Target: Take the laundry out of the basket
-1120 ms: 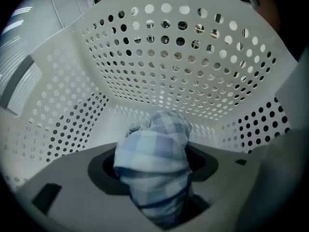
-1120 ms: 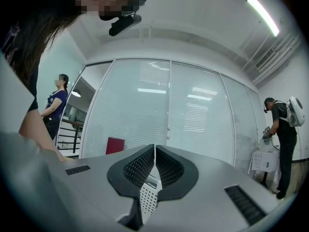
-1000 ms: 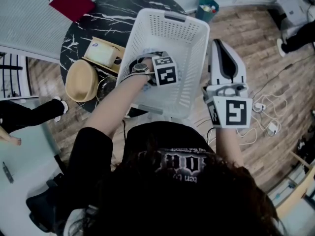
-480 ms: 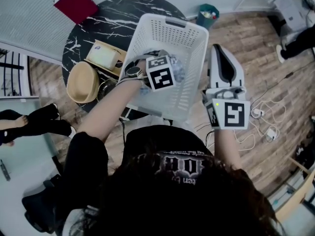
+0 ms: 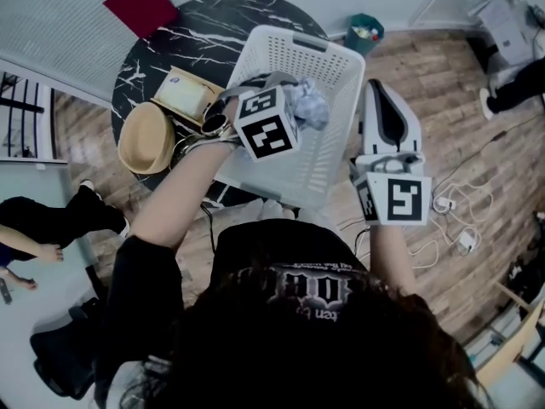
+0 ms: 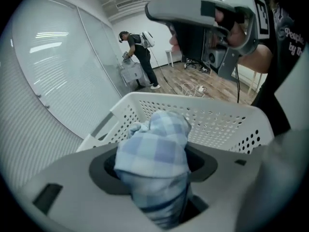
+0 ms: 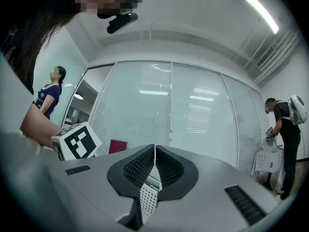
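A white perforated laundry basket (image 5: 294,58) stands partly on the round table, with its far rim (image 6: 217,117) showing in the left gripper view. My left gripper (image 5: 294,105) hangs over the basket, shut on a bunched light-blue checked cloth (image 6: 154,153). The cloth (image 5: 308,109) is lifted to about rim height. My right gripper (image 5: 381,100) sits at the basket's right side. Its jaws are shut on a strip of the perforated basket wall (image 7: 148,197). What else lies in the basket is hidden by my left hand.
The black marble table (image 5: 204,37) carries a straw hat (image 5: 145,139), a tan box (image 5: 183,92) and a red book (image 5: 142,2). A green bin (image 5: 362,31) and white cables (image 5: 451,220) are on the wood floor. A person (image 6: 140,57) stands far off by the glass wall.
My left gripper has risen from inside the basket to its rim, bringing the blue checked cloth up with it. The right gripper has stayed where it was.
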Demonstrator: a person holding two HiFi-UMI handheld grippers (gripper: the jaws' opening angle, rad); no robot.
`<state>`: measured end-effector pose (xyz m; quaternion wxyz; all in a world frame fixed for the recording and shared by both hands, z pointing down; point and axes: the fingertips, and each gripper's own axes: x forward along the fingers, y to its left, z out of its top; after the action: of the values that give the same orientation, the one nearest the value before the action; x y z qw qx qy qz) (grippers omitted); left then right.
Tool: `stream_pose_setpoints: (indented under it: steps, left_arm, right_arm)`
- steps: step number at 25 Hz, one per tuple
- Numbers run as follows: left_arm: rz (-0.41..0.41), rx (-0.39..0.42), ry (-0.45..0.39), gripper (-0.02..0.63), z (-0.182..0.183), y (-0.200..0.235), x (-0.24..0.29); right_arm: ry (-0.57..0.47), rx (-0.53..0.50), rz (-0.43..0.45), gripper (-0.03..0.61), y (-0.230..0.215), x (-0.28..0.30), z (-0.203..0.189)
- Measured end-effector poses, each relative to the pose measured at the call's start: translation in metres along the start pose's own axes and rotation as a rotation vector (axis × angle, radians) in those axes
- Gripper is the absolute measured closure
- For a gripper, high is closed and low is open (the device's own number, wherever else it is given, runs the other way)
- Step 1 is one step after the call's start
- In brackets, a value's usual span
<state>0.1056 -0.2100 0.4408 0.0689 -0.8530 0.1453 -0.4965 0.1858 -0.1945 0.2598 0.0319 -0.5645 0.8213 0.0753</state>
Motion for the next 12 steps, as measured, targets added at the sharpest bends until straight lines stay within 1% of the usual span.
stream_pose_setpoints:
  steps: [8,12]
  left_arm:
    - [0.136,0.028,-0.133,0.328,0.043,0.019,-0.058]
    - [0.194,0.006,-0.207,0.328,0.060,0.026,-0.086]
  right_arm:
    - [-0.016,-0.006,0.033,0.549,0.011,0.002,0.006]
    - [-0.029,-0.012,0.048,0.549,0.013,0.004,0.013]
